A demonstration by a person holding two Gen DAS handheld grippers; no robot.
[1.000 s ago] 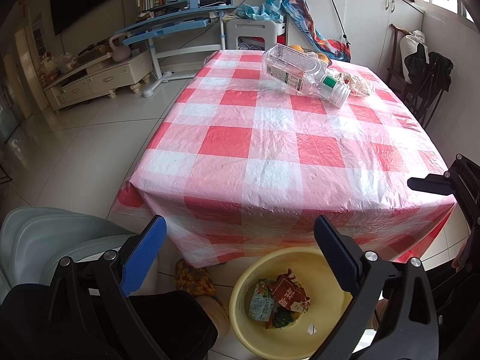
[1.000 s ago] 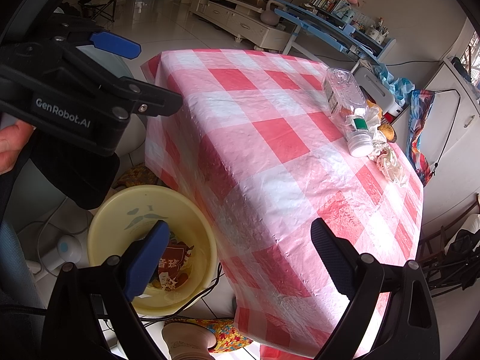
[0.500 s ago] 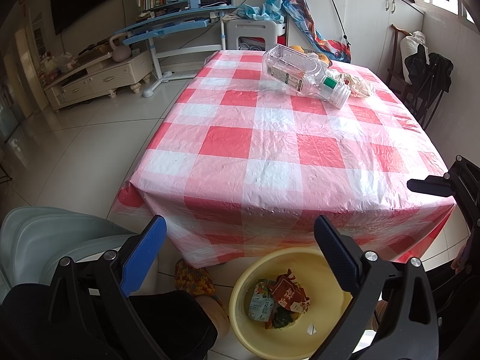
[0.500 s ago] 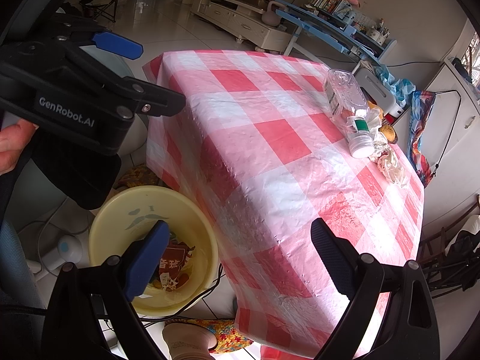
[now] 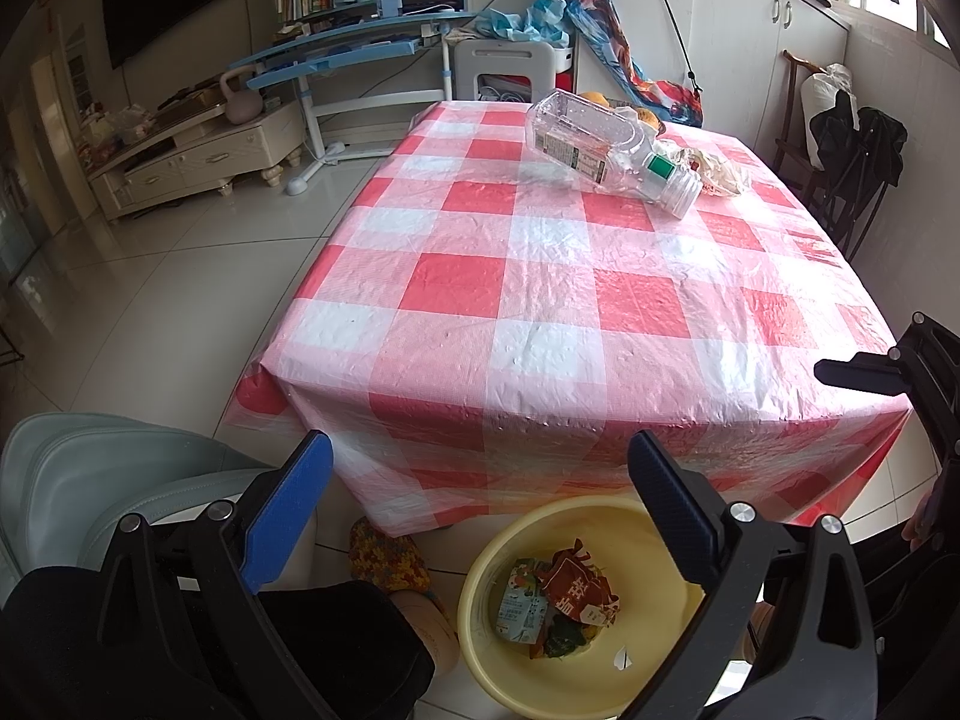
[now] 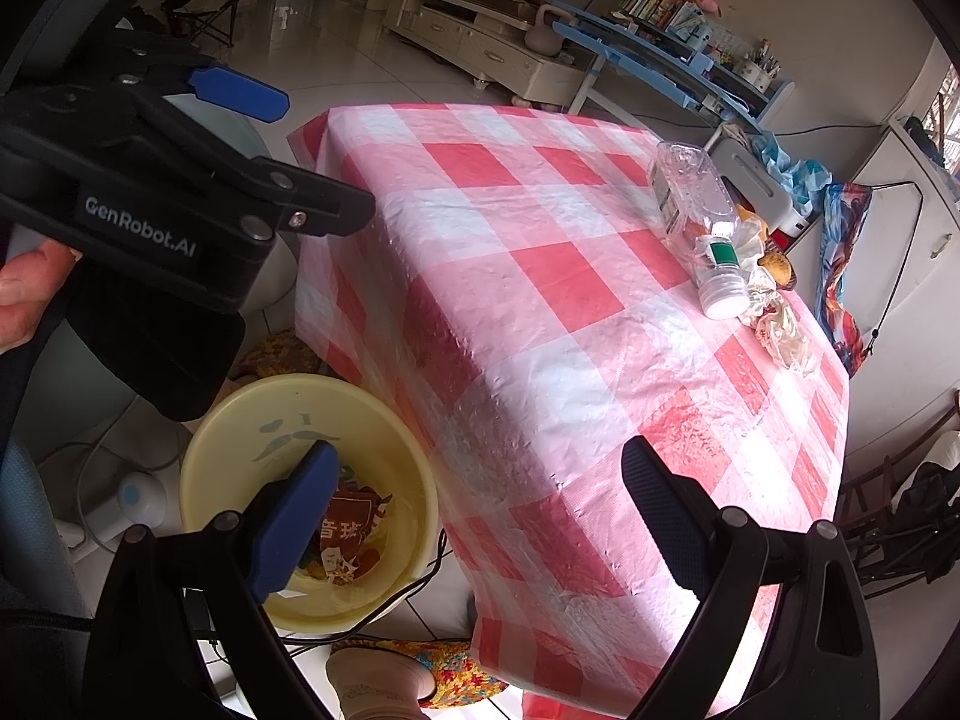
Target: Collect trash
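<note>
Trash fills the bottom of a yellow basin (image 5: 600, 684) on the floor: a red snack wrapper (image 5: 579, 591) and a small carton (image 5: 521, 603) lie in it, just below the near edge of the table (image 5: 540, 300). The left gripper (image 5: 480, 516) hangs over that basin with its jaws spread wide and nothing between them. The right gripper (image 6: 474, 516) is likewise wide apart and empty, held off the table's near right corner, its blue finger (image 6: 294, 528) above the basin rim. In the right view a hand (image 6: 27, 294) holds the left gripper's body. More trash is left on the red and white checked cloth: a clear plastic bottle (image 5: 612, 153) lies on its side toward the far right corner, and crumpled wrappers (image 5: 717, 165) lie just beside its white cap (image 6: 723, 300)
</note>
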